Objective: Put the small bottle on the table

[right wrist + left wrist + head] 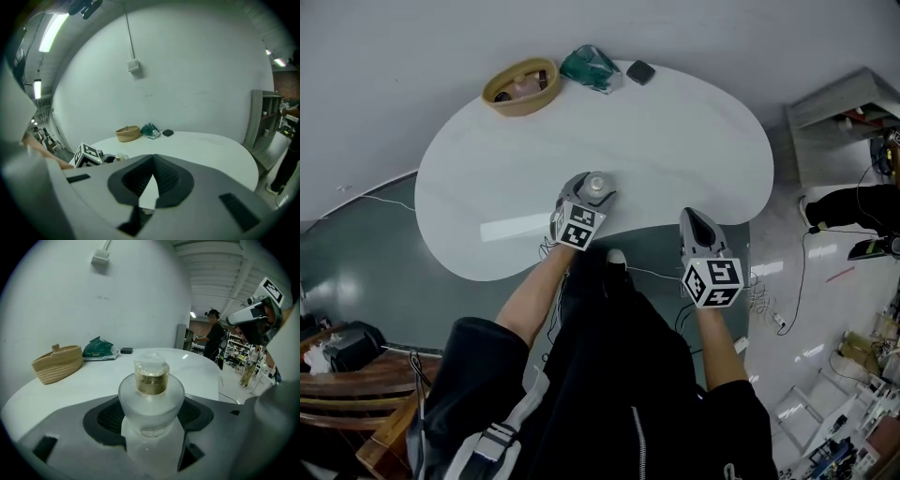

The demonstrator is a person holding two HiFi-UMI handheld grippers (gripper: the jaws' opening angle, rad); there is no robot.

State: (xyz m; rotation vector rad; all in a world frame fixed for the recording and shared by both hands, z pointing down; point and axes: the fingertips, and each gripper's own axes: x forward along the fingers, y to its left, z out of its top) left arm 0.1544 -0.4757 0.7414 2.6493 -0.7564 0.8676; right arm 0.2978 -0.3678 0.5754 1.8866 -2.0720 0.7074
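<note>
Basket (521, 86) left of bag (592, 67) on table (675, 141)

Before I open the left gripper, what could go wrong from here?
1. The left gripper grips the small bottle close to the near edge of the table; a tip on release could send it to the floor.
2. I cannot tell whether its base touches the table; opening early may drop it.
3. The right gripper, shut and empty, is off the table, not placed to steady it.

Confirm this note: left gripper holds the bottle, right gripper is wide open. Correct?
No. The right gripper is shut, jaws together with nothing between them, as the right gripper view shows. The left gripper does hold the bottle.
</note>
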